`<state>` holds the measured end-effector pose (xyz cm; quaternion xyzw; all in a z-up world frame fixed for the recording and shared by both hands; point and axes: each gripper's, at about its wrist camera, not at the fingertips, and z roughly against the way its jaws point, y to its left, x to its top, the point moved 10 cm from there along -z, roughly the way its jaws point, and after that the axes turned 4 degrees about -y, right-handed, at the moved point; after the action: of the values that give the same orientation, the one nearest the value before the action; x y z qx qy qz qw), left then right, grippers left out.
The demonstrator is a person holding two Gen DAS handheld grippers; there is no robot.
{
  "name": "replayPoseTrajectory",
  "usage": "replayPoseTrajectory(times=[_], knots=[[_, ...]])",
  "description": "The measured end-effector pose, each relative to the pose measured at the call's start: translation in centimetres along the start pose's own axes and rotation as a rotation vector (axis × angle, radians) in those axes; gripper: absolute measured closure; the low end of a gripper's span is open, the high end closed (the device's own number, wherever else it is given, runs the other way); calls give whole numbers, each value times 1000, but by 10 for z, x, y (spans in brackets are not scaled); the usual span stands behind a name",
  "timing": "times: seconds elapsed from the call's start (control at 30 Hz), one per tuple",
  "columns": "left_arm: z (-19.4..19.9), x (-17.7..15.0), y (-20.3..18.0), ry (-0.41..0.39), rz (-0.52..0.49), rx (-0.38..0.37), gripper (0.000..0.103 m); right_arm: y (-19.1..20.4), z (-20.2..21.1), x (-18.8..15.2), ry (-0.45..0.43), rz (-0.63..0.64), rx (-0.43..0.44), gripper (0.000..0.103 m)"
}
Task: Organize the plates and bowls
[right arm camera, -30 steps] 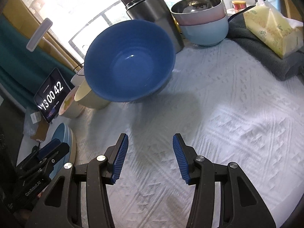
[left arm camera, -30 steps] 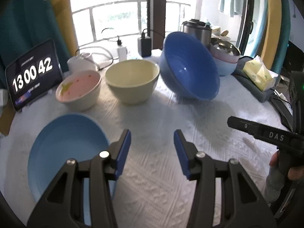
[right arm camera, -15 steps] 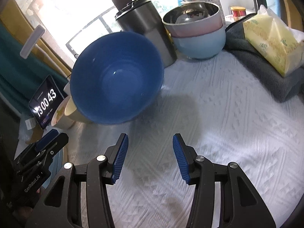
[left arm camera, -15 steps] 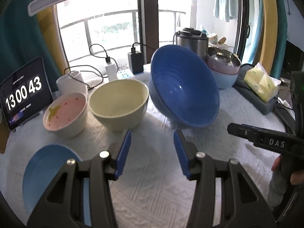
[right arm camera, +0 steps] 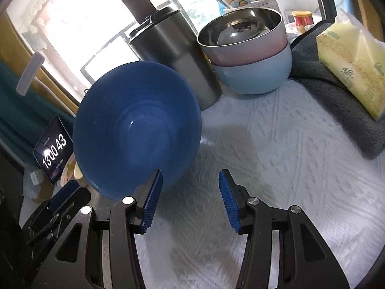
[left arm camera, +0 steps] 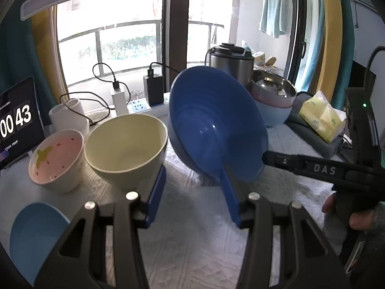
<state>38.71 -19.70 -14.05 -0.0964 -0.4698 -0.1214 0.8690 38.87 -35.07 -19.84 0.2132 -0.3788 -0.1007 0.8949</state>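
Note:
A dark blue bowl (left arm camera: 216, 127) (right arm camera: 137, 130) stands steeply tilted on the white cloth, its opening facing both cameras; what props it is hidden. My left gripper (left arm camera: 193, 175) is open and empty just in front of it, the right fingertip overlapping the bowl's lower rim in the picture. My right gripper (right arm camera: 190, 173) is also open and empty, its left fingertip near the bowl's lower edge. To the left sit a cream bowl (left arm camera: 125, 149), a small pink-lined bowl (left arm camera: 56, 159) and a light blue plate (left arm camera: 33, 238). A steel-and-pink bowl is stacked in a light blue bowl (right arm camera: 252, 72) at the back.
A steel cooker (right arm camera: 173, 55) stands behind the blue bowl. A yellow tissue pack (right arm camera: 353, 65) lies on a grey towel (right arm camera: 336, 106) at the right. A tablet clock (left arm camera: 16, 122), a white mug (left arm camera: 68, 118), chargers and a power strip (left arm camera: 144, 106) line the window side.
Both grippers have come closer to the blue bowl, which looms larger. The left view swung right, so the light blue plate slid toward the bottom left. Both jaws kept the same width.

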Motion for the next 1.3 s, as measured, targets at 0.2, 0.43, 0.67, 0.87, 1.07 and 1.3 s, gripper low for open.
replayPoseTrajectory(times=[0.2,0.43,0.67,0.87,1.07,1.3], knots=[[-10,6,2,-6,-10,12,55,-3,-15,1,19,-22,10,52],[-23,1,0,22,-14,12,56,5,-23,-5,38,13,33,71],[-22,1,-11,10,-46,-18,63,13,-23,-7,34,56,33,81],[-17,2,-12,8,-46,-21,63,16,-16,-7,21,62,36,81],[-9,2,-12,5,-42,-34,63,20,-4,-7,4,66,32,81],[3,-1,-12,14,-22,-45,63,26,14,-5,-19,75,28,81]])
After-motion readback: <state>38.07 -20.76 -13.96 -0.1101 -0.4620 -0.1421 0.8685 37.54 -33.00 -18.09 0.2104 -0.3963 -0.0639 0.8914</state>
